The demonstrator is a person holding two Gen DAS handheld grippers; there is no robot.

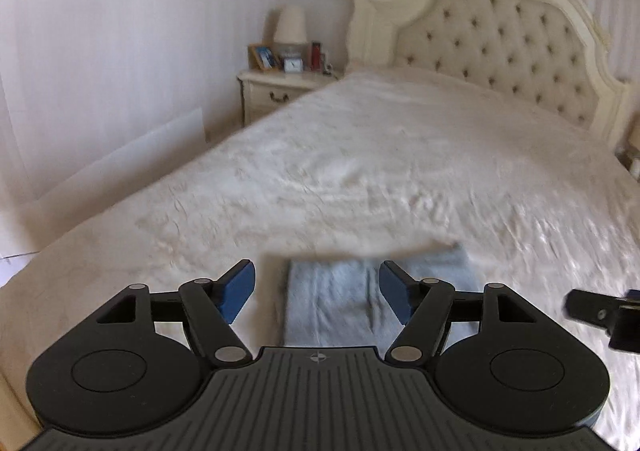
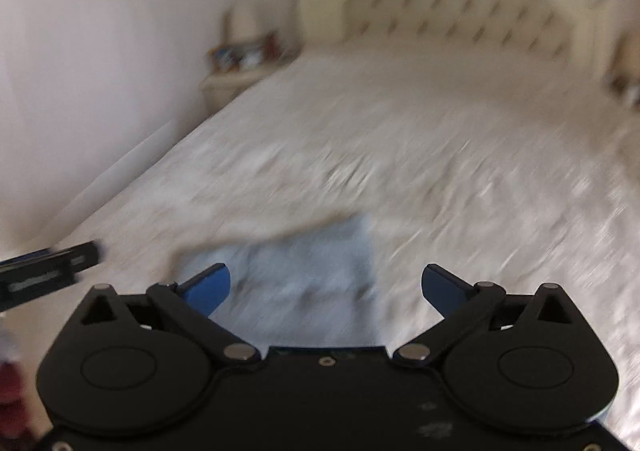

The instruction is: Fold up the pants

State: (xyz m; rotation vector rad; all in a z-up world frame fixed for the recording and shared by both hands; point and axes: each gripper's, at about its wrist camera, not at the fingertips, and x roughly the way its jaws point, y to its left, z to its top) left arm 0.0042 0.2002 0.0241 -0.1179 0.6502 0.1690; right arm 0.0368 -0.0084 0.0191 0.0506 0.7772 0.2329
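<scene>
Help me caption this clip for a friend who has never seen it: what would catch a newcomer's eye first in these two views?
Probably the pale blue folded pants, a compact rectangle lying near the foot of the cream bedspread. Just before them both the left gripper and the right gripper stand open and empty. Beyond, the ornate tufted headboard fills the far end, with a nightstand at its left bearing a lamp and small items.

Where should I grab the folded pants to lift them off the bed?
Pinch the near edge of the folded pants from the foot of the bed. They lie flat, so only an edge gives the left gripper purchase; both grippers are open.
</scene>
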